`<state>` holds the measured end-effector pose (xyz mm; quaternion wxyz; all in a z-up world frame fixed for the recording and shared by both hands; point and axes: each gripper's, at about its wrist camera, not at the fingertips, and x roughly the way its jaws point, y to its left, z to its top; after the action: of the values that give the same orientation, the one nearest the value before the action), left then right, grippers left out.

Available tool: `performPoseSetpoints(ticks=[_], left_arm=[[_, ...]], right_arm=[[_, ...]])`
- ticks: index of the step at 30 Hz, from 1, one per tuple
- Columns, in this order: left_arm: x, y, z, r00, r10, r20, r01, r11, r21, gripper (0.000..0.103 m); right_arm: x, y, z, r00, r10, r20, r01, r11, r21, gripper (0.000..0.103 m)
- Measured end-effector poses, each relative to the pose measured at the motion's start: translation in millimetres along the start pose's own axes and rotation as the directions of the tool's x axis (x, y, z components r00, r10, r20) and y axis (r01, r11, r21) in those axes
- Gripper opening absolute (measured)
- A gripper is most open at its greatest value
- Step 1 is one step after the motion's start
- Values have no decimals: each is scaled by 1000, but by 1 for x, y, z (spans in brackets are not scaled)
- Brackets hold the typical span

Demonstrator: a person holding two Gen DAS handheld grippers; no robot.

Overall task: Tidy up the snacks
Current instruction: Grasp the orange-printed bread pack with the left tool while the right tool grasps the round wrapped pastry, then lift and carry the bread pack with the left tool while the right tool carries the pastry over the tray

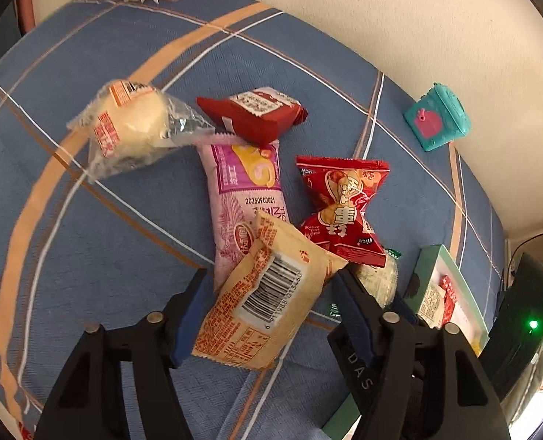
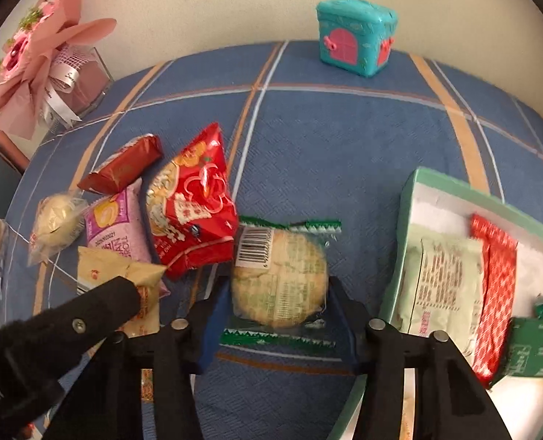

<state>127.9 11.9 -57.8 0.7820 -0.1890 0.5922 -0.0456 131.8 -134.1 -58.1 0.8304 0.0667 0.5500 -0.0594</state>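
My left gripper (image 1: 271,286) is shut on a yellow snack packet (image 1: 268,300) with a barcode, held just above the blue checked cloth; it also shows in the right wrist view (image 2: 124,275). My right gripper (image 2: 279,293) is shut on a round cracker packet (image 2: 279,275) with green edges. Loose on the cloth lie a pink packet (image 1: 242,190), a red bag (image 1: 341,201), a dark red packet (image 1: 257,113) and a clear-wrapped bun (image 1: 132,128). A green box (image 2: 436,187) at the right holds a pale packet (image 2: 447,278) and a red packet (image 2: 495,286).
A teal toy chest (image 2: 356,33) stands at the back by the wall. A pink bouquet in a clear box (image 2: 47,73) stands at the back left. A black device with a green light (image 1: 528,319) sits beyond the table's right edge.
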Motion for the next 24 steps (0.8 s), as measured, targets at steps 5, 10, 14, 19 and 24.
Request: performPoseSetpoints(ticks=[5, 10, 14, 19, 24], left_arm=[[2, 0, -2, 1000, 15, -7, -15, 1000, 7, 52], [2, 0, -6, 1000, 18, -12, -18, 1000, 7, 42], [0, 2, -9, 1000, -5, -20, 4, 1000, -11, 36], [-3, 1, -12, 1000, 1, -14, -1, 1000, -8, 34], [-15, -1, -16, 1000, -15, 5, 15, 1000, -9, 33]], right_arm=[[-1, -1, -7, 1000, 0, -3, 0, 1000, 1, 53], [-8, -2, -18, 1000, 10, -14, -10, 1000, 3, 52], [-13, -6, -25, 998, 49, -26, -47, 998, 43, 52], [-24, -12, -34, 997, 62, -38, -60, 997, 57, 52], [-42, -19, -40, 995, 92, -32, -89, 992, 87, 52]])
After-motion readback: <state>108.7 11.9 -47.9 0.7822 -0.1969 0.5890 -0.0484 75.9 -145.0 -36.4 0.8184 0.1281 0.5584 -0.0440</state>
